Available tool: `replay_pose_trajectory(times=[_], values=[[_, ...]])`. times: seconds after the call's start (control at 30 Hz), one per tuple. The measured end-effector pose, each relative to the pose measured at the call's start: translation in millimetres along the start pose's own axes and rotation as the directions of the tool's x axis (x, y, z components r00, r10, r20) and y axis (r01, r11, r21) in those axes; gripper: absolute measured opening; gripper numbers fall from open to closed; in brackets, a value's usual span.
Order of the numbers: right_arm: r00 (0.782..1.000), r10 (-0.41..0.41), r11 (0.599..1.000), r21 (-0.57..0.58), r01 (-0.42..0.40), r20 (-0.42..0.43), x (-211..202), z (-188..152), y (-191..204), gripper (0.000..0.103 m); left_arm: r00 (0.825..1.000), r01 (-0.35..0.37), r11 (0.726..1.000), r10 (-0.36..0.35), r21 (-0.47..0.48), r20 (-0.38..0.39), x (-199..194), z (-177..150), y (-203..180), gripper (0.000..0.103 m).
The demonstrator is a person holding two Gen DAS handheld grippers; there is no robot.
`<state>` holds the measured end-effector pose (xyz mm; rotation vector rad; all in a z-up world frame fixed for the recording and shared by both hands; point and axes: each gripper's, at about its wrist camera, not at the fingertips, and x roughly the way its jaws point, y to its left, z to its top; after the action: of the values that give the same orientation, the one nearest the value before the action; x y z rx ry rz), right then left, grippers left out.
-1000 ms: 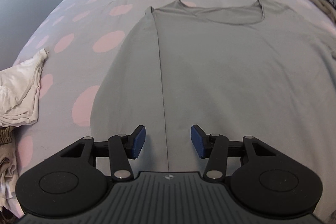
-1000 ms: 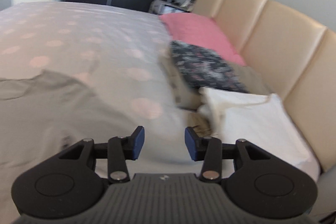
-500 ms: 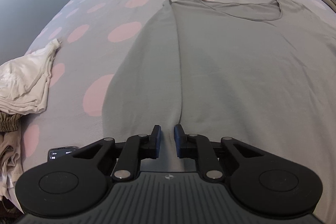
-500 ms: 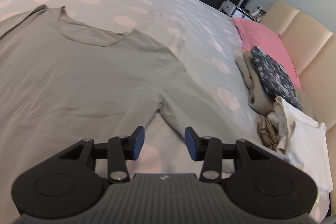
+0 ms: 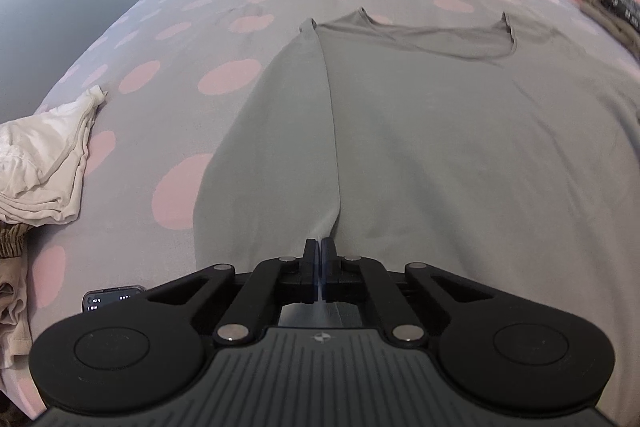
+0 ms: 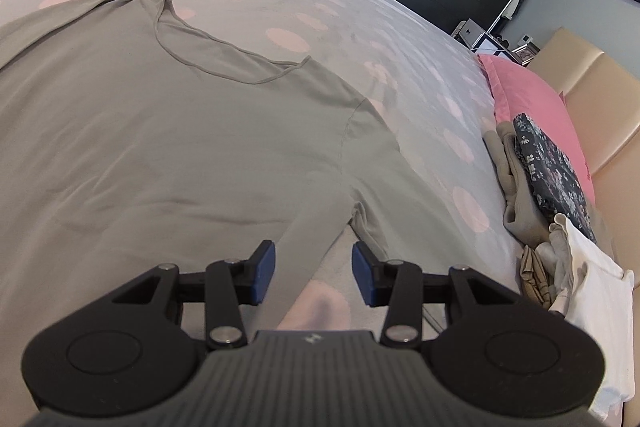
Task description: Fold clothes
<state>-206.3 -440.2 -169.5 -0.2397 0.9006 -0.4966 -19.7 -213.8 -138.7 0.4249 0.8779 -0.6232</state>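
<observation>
- Since a second earlier, the left gripper had closed its jaws fully on the near hem of the grey shirt, pinching it where the folded-in side's edge ended; the right gripper had swung from the headboard side down to the shirt.
- From the left jaws the shirt ran lengthwise toward 12 o'clock, neckline far.
- Right jaws stood apart, gripping nothing, the shirt's side edge between them and its unfolded sleeve at 1 o'clock (likely the next pinch).
- No containers showed; folded clothes lay at 3 o'clock.
</observation>
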Motion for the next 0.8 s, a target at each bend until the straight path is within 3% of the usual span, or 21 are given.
replay_pose_trajectory(times=[0.13, 0.27, 0.5, 0.67, 0.8], values=[[1.000, -0.007, 1.000, -0.004, 0.007, -0.012, 3.3, 0.5, 0.6, 0.046, 0.998, 0.056, 0.992, -0.057, -0.110, -0.006, -9.0, 18.3, 28.6, 0.000], [1.000, -0.007, 1.000, 0.011, 0.007, -0.028, 8.7, 2.9, -1.6, 0.046, 0.995, 0.090, 0.968, -0.096, -0.236, -0.014, -15.6, 40.1, 67.9, 0.000], [0.998, -0.016, 1.000, 0.012, 0.017, -0.055, 18.6, 4.9, -1.8, 0.046, 1.000, 0.009, 0.962, -0.013, -0.272, -0.010, -21.4, 80.8, 135.5, 0.000], [0.995, -0.034, 0.999, 0.038, 0.037, -0.089, 31.8, 6.0, -7.7, 0.046, 0.997, -0.071, 0.937, 0.058, -0.341, -0.050, 8.8, 91.3, 188.9, 0.000], [0.990, -0.033, 0.997, 0.064, 0.042, -0.134, 44.7, 5.5, -11.8, 0.046, 0.990, -0.143, 0.936, 0.130, -0.320, -0.062, 36.1, 102.0, 214.9, 0.000]])
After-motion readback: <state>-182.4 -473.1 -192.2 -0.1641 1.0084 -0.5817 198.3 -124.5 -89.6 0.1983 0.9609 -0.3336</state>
